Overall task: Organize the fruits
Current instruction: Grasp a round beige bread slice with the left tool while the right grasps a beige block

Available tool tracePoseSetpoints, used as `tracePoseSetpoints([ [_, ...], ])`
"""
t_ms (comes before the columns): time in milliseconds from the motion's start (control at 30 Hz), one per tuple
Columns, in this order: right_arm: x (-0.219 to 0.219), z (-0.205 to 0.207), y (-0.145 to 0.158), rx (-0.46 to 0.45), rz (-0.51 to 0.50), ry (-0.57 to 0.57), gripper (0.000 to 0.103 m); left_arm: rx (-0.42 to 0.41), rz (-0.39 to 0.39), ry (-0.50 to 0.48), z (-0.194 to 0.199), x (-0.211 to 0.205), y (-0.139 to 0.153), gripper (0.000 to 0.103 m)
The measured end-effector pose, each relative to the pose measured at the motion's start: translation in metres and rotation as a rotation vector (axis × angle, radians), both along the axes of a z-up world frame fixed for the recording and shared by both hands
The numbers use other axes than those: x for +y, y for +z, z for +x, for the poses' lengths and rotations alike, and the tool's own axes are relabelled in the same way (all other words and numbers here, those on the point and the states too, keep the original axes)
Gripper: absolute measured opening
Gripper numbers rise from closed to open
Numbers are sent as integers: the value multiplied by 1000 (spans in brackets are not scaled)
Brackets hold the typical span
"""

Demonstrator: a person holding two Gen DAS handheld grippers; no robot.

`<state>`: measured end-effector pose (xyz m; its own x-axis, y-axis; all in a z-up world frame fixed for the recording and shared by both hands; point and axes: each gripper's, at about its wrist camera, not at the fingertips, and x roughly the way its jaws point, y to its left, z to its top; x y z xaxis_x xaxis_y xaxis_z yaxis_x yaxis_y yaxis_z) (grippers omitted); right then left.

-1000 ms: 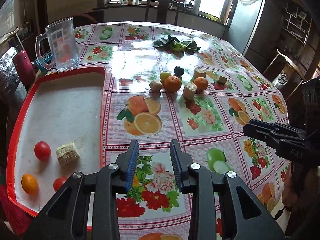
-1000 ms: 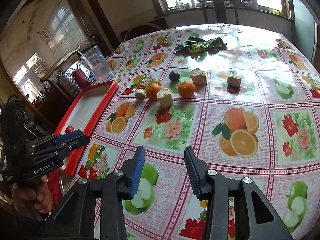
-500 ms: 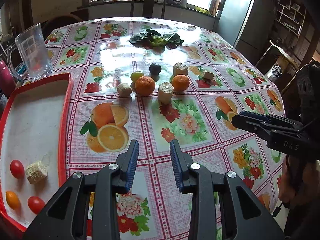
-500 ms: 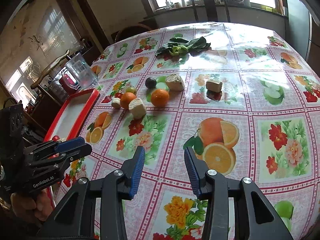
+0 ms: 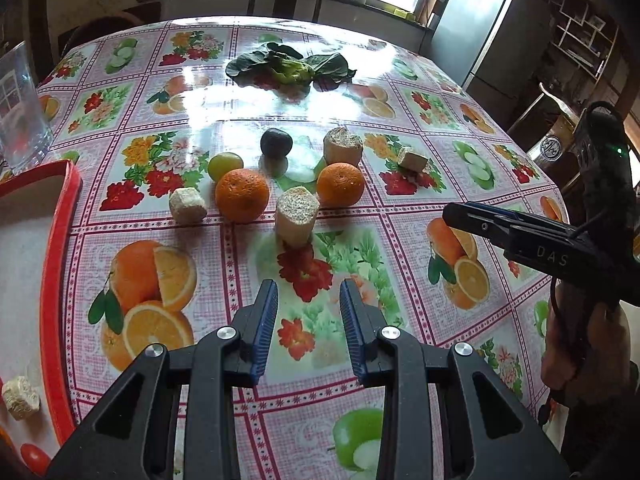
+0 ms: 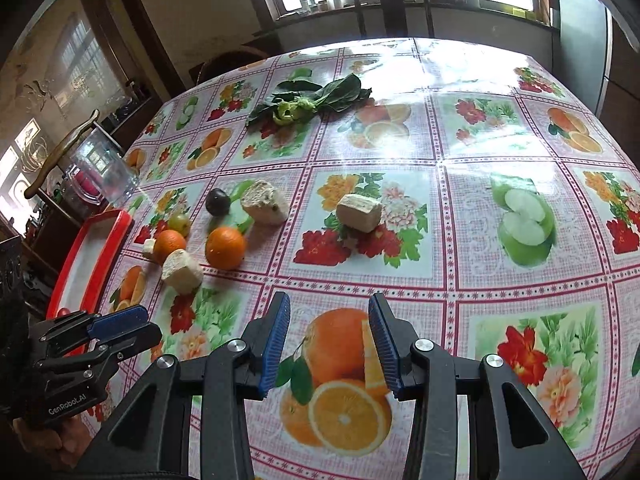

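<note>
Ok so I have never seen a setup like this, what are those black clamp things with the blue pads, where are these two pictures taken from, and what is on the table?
There is no robot here. A person holds a hand-held gripper in each hand, and each carries a wide-angle camera looking forward along its two fingers. One picture comes from the left gripper, the other from the right gripper; each also shows the other at its edge. Both stand open and hold nothing.

On the flowered tablecloth lie two oranges, a green fruit, a dark fruit, four pale cut chunks and some leafy greens. At the left is a red tray with another pale chunk and a small red fruit in it, and a clear jug behind it.
</note>
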<state>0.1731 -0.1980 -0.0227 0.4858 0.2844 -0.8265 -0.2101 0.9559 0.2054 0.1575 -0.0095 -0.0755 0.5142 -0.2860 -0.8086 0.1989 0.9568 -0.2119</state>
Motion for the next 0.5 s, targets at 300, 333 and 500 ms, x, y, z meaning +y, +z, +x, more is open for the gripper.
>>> tracePoseSetpoints([
  [300, 5, 44, -17, -1, -50, -5, 43, 20, -16, 20, 32, -4, -14, 30],
  [333, 6, 49, -17, -7, -54, -6, 43, 16, -17, 22, 35, -4, -14, 30],
  [500, 10, 64, -20, -31, -82, -6, 41, -1, -18, 28, 46, -6, -14, 30],
])
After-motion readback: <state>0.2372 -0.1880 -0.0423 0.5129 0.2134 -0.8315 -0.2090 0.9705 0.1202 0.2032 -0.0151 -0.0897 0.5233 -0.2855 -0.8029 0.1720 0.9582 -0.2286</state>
